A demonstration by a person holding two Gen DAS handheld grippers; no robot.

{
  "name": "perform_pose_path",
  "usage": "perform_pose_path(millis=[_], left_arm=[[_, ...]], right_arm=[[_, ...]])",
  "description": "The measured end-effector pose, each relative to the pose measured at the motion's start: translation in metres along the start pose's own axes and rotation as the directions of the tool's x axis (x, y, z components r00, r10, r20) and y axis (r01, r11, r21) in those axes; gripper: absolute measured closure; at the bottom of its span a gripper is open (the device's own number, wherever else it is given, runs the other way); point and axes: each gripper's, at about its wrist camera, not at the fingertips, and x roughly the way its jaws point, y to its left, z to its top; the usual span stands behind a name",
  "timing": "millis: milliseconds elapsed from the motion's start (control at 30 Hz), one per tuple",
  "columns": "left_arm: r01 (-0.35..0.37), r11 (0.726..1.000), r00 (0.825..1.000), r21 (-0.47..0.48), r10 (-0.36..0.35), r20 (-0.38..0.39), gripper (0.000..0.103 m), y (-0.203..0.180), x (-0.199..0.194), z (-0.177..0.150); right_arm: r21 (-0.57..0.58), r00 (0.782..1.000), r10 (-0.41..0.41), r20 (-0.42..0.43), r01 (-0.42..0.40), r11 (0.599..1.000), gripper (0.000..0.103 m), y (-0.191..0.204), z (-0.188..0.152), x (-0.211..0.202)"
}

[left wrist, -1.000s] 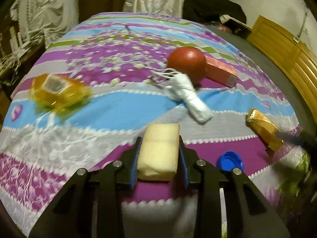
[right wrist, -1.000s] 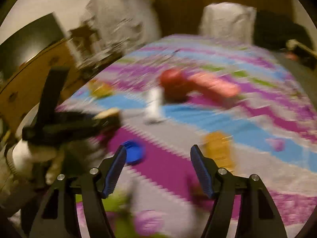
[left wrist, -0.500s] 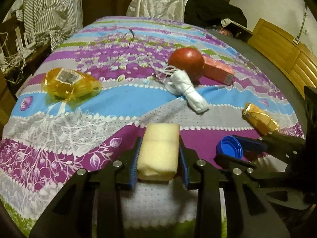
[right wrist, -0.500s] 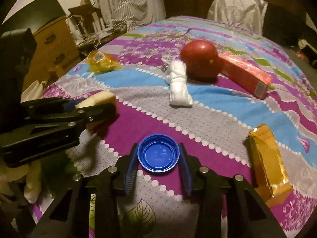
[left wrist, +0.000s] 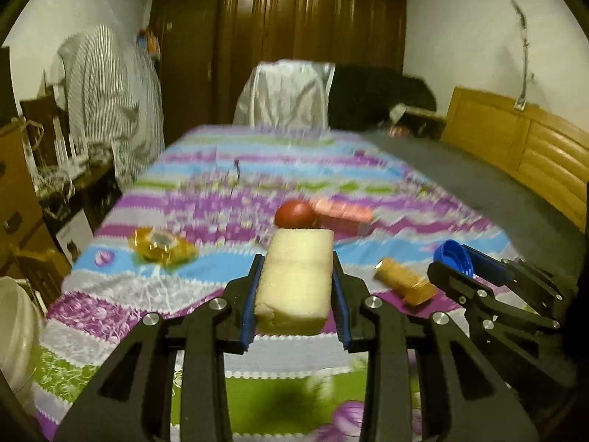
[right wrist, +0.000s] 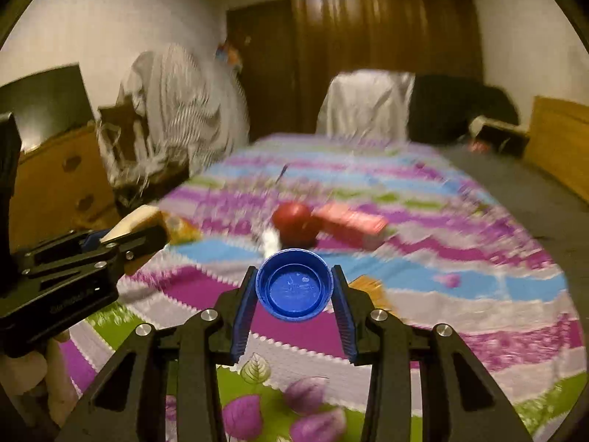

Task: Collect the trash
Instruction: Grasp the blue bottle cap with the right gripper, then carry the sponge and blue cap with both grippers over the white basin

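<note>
Working left to right, with the red ball point(left wrist: 294, 213) on the bedspread point(left wrist: 228, 199) as your marker: your left gripper point(left wrist: 297, 289) is clamped on the pale yellow sponge block point(left wrist: 296, 280), which hangs clear above the bedspread, nearer you than the ball. It looks light and soft, a rough-pored foam slab with a ragged lower corner; the pads grip its two long flat sides, which is the right place, though a hard squeeze will likely just dent it.

To the left of the ball lies a crinkled yellow wrapper point(left wrist: 162, 248), probably weightless and slippery, best pinched at an edge. The pink carton point(left wrist: 342, 217) touches the ball on its right. Nearer you than the carton sits a gold packet point(left wrist: 405, 283).

Your right gripper point(right wrist: 294, 287) is closed on the blue bottle cap point(right wrist: 293, 283), lifted off the bedspread in front of the ball. The cap is stiff, smooth plastic, held across its rim with the hollow facing you; it could slip out if you loosen.
</note>
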Motion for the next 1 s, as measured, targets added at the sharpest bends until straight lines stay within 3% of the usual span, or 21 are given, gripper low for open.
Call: perform_pose_path(millis=[133,267,533,833,1000], left_arm=[[0.019,1.000,0.997,0.014,-0.020,0.076,0.071,-0.017,-0.030,0.005],[0.024,0.999,0.993,0.033,-0.027,0.117,0.071,-0.028,-0.047,0.007],[0.019,0.999,0.991,0.033,-0.023,0.133,0.071,-0.027,-0.060,0.010],[0.013,0.999,0.991,0.033,-0.017,0.135,0.071,-0.022,-0.066,0.007],[-0.024,1.000,0.991,0.018,0.021,0.131,0.071,-0.006,-0.071,0.009]], right_arm=[[-0.002,0.991,-0.067,0.115,0.068,0.998,0.062,-0.003,0.005,-0.050],[0.003,0.980,-0.095,0.174,0.095,0.995,0.062,-0.002,0.005,-0.082],[0.008,0.975,-0.101,0.199,0.102,0.995,0.062,0.002,0.005,-0.108],[-0.001,0.975,-0.086,0.204,0.088,0.996,0.062,0.014,0.011,-0.115],[-0.020,0.979,-0.050,0.200,0.055,0.998,0.062,0.022,0.021,-0.108]])
